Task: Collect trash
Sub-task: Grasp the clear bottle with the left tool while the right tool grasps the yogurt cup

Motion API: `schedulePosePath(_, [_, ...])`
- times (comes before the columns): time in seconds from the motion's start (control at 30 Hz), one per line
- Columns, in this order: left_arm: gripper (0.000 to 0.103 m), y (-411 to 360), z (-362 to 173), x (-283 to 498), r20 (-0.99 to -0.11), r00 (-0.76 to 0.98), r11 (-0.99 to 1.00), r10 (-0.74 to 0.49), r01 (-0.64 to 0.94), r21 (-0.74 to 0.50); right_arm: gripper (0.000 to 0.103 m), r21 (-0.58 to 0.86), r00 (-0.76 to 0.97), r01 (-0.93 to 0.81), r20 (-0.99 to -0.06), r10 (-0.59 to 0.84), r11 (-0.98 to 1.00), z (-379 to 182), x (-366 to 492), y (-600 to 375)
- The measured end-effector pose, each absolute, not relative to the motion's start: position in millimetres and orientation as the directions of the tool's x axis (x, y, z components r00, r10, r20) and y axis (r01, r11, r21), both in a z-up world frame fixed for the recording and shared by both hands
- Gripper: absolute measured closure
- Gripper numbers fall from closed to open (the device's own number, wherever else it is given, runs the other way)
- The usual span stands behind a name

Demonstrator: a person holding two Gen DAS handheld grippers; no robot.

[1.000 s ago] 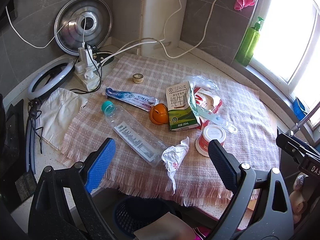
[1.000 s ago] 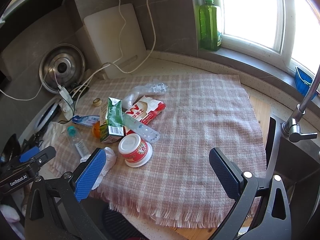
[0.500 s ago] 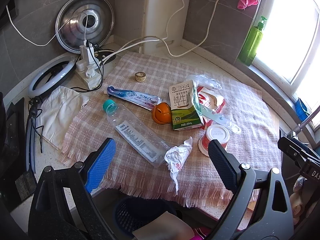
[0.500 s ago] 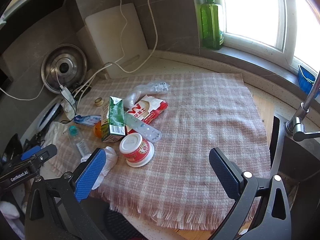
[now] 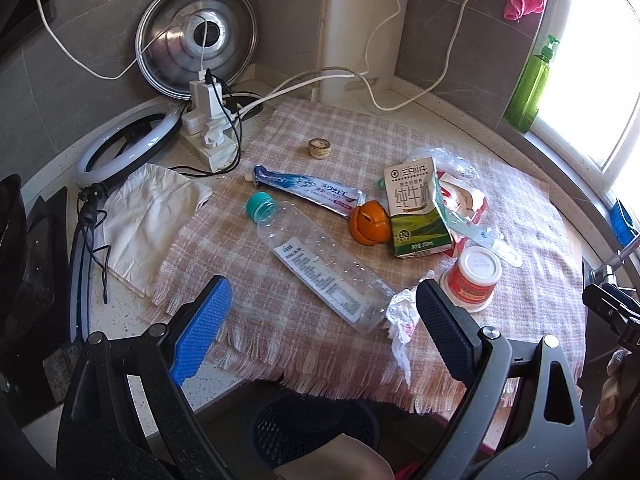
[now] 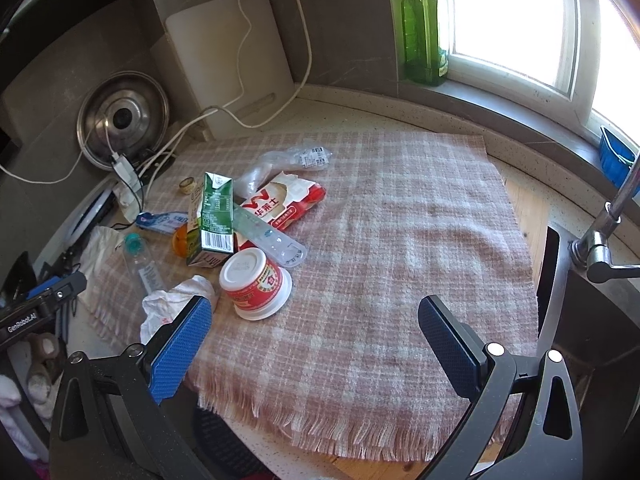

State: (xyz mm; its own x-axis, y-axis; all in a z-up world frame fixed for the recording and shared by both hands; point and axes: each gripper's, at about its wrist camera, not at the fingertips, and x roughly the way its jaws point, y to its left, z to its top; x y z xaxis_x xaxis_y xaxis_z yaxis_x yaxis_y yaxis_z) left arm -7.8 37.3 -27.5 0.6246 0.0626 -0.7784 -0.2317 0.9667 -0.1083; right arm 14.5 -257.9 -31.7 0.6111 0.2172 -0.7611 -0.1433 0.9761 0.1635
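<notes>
Left hand-held gripper (image 5: 322, 326) above plastic bottle (image 5: 320, 262)

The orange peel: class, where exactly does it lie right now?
In the left wrist view the orange peel lies mid-cloth, against the left side of the green milk carton, at the toothpaste tube's flattened end.

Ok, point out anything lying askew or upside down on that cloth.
The yogurt cup sits upside down, base up. The clear bottle lies on its side, and the milk carton leans tilted. A crumpled wrapper hangs over the cloth's fringed edge.
</notes>
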Motion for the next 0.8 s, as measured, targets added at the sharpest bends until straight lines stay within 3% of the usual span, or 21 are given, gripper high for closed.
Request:
schedulePosePath(0.2, [0.010,57.2,-41.9,-15.4,-0.791,0.612,0.940,-0.007,-0.266,-0.213,0.001,0.222,0.590,-0.144,-0.764,0.263,0.965,-43.6,16.5,-269.2])
schedulePosePath(0.37, [0.032,56.4,-62.6,-8.1,-0.843,0.536,0.937,-0.049,-0.268,-0.225,0.007,0.262,0.568,-0.175,-0.760,0.314,0.949,-50.0,19.8,-267.7])
schedulePosePath(0.67, [0.033,64.4,-68.8,29.8,-0.862,0.500,0.906,-0.079,-0.326,-0.272,0.022,0.277,0.480,-0.300,-0.783,0.395,0.913,-63.5,35.7,-243.1])
schedulePosePath(0.8, [0.033,79.5,-77.0,50.2,-0.871,0.477,0.859,-0.118,-0.391,-0.330,0.024,0.270,0.450,-0.349,-0.792,0.413,0.897,-72.2,45.4,-228.8])
